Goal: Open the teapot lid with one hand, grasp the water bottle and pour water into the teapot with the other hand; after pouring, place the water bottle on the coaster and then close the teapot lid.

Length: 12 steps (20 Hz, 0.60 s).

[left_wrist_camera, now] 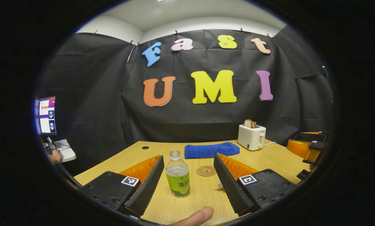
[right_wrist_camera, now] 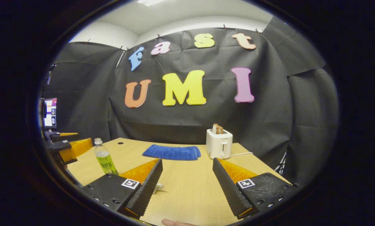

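Water bottle (left_wrist_camera: 177, 173), uncapped, is framed upright between the left gripper's (left_wrist_camera: 187, 182) spread, untouching fingers. The right gripper's (right_wrist_camera: 187, 185) fingers are likewise held apart over bare table (right_wrist_camera: 187, 194).

A black cloth wall (left_wrist_camera: 90, 94) hangs around the booth, wrinkled and clipped along its top edge. Above it the white room wall (left_wrist_camera: 112, 28) and the ceiling (right_wrist_camera: 175, 12) are visible, with a bright ceiling light (right_wrist_camera: 149, 2) at the top. The counter (right_wrist_camera: 187, 185) is of light wood with a small round hole (left_wrist_camera: 145, 147) near its far left corner. At the far left, beyond the cloth, a monitor (left_wrist_camera: 47, 115) glows beside a small desk with white papers (left_wrist_camera: 65, 149).
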Each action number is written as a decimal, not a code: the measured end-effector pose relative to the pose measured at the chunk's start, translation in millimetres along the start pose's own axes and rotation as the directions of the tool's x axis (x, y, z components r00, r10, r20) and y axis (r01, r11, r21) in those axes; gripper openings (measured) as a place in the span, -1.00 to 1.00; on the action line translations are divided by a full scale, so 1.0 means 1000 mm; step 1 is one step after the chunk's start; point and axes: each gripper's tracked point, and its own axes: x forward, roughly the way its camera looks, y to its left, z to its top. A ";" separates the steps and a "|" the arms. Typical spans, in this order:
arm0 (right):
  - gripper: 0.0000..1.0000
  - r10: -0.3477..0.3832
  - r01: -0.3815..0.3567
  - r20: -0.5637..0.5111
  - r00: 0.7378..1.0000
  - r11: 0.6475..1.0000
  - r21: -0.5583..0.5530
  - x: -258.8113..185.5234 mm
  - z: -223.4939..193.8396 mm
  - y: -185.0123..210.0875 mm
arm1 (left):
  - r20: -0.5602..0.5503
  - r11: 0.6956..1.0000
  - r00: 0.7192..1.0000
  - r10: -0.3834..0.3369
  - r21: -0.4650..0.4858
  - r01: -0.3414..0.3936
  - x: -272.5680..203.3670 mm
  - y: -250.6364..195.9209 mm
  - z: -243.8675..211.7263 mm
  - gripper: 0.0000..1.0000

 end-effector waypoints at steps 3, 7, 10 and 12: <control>0.96 0.006 -0.006 0.021 1.000 1.000 0.013 0.005 0.006 0.007 | 0.001 1.000 1.000 0.014 0.002 -0.014 0.003 0.012 0.000 0.98; 0.94 0.055 -0.056 0.054 0.997 0.998 0.012 0.022 0.013 0.032 | 0.005 0.999 0.999 0.035 0.015 -0.035 0.004 0.029 0.001 0.98; 0.97 0.094 -0.094 0.054 0.994 0.996 -0.011 0.043 0.012 0.054 | -0.002 0.999 0.999 0.046 -0.004 -0.046 0.004 0.043 0.001 0.99; 0.93 0.123 -0.122 0.025 0.992 0.992 -0.023 0.062 0.007 0.074 | -0.005 0.998 0.998 0.062 -0.009 -0.062 0.005 0.055 0.001 0.99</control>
